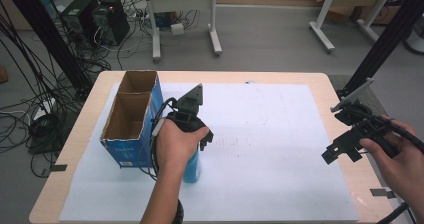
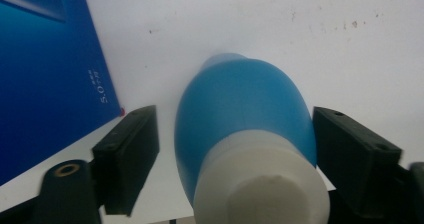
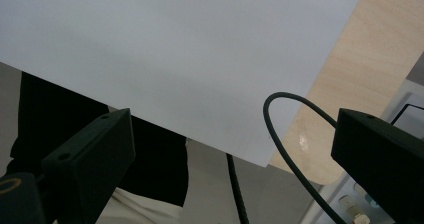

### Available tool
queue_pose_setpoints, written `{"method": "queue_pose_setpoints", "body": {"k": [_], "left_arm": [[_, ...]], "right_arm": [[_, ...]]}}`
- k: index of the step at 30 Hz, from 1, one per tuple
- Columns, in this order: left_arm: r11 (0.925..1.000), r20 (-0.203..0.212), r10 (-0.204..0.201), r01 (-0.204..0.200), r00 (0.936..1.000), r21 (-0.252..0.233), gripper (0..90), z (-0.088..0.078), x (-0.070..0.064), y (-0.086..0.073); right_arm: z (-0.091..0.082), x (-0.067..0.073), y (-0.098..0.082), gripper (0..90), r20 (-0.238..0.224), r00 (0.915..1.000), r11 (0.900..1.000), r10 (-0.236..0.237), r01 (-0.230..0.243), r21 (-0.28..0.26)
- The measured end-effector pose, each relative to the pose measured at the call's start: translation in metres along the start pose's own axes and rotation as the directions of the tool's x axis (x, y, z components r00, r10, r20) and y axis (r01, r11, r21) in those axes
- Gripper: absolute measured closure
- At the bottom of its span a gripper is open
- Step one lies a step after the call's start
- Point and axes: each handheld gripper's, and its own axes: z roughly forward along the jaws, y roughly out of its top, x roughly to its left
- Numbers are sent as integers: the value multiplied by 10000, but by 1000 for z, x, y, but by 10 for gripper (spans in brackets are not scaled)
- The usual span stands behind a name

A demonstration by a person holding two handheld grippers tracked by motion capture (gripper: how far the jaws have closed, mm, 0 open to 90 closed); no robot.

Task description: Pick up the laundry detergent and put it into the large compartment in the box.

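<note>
Your left hand-held gripper (image 2: 235,149) stands half open astride the smooth, rounded blue bottle (image 2: 245,119) with its white cap (image 2: 260,184), the right jaw at the bottle's side and a gap at the left, while your right hand-held gripper (image 3: 235,154) gapes wide, holding nothing.

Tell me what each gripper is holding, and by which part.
Nothing yet: the left gripper straddles the blue bottle near its white cap, pads not touching. Right gripper is empty.

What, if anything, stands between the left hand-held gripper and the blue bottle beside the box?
Nothing visible does. In the left gripper view the blue bottle already sits between the black jaws of the left hand-held gripper, with a narrow gap on the left side. The blue box stands off to one side, clear of the jaws.
</note>
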Motion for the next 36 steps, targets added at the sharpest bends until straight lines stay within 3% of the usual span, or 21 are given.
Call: {"method": "queue_pose_setpoints", "body": {"k": [7,20,28,36], "left_arm": [[9999,23,23,-24,10000,98,360,1,-2,1],[9999,-73,-99,98,9999,-38,368,0,-5,-3],[9998,-30,-6,7,10000,195,372,-2,-6,1],[9999,41,-15,15,10000,172,373,-21,-2,2]], "right_arm": [[-1,1,0,36,17,10000,10000,6,-6,-32],[2,-2,-1,36,-14,10000,10000,94,-94,-30],[3,-4,0,36,-57,9999,10000,92,-92,-29],[2,-5,3,36,-124,9999,10000,65,-66,-57]]}}
